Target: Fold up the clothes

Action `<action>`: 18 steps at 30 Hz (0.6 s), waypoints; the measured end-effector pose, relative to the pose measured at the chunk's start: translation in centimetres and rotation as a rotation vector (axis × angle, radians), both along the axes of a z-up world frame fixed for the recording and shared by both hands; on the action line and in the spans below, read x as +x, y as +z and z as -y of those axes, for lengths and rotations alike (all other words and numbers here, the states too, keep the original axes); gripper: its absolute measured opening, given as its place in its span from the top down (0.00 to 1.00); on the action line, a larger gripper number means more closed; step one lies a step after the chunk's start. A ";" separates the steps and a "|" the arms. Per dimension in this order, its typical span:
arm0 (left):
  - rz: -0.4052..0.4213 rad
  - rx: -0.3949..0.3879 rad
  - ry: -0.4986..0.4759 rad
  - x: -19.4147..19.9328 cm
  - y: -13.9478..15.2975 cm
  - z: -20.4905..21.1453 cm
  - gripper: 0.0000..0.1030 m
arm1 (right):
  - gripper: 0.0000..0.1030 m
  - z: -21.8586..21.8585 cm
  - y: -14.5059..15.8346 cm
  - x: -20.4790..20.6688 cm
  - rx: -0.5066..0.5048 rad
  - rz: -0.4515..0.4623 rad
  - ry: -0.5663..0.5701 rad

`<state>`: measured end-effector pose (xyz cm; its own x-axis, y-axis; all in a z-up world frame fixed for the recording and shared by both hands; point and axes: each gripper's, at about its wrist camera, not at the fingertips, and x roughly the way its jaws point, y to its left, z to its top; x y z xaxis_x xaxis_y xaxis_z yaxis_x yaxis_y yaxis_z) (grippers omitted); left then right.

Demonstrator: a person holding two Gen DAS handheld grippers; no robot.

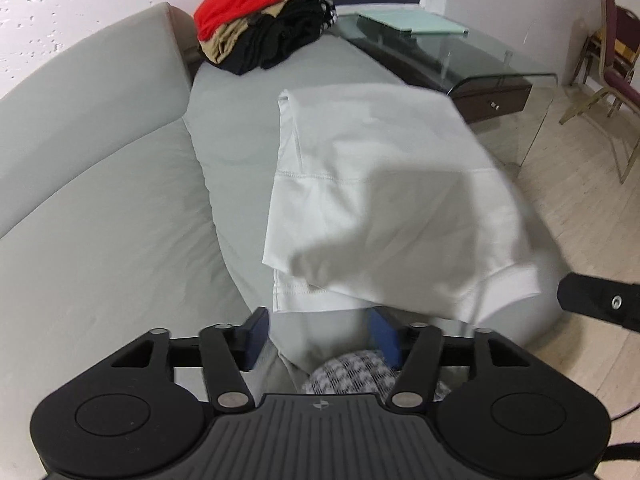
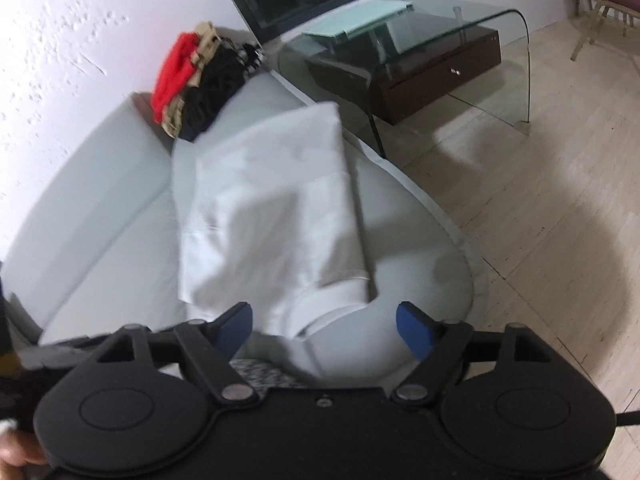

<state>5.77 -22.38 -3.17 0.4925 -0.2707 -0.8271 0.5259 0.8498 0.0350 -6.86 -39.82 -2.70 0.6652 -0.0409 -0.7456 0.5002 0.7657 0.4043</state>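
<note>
With both tongs spread wide and holding nothing: left gripper (image 1: 318, 334), right gripper (image 2: 324, 326). White garment (image 1: 384, 200), folded over, flat on the grey sofa (image 1: 100, 184) (stack of folded clothes (image 1: 260, 16) well beyond), apparently released for stacking.

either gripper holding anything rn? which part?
No. Left gripper and right gripper are both open, empty; the white garment lies loose on the sofa.
</note>
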 end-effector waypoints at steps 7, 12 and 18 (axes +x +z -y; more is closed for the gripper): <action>0.028 -0.089 0.002 -2.8 4.1 -2.3 0.31 | 0.00 -2.2 5.4 -1.7 -0.084 0.034 -0.011; 0.060 -0.120 -0.008 -4.4 6.5 -2.9 0.19 | 0.00 -3.6 8.6 -3.0 -0.159 0.061 0.004; 0.067 -0.124 -0.024 -6.1 8.1 -3.1 0.11 | 0.00 -5.0 10.7 -3.9 -0.231 0.030 0.014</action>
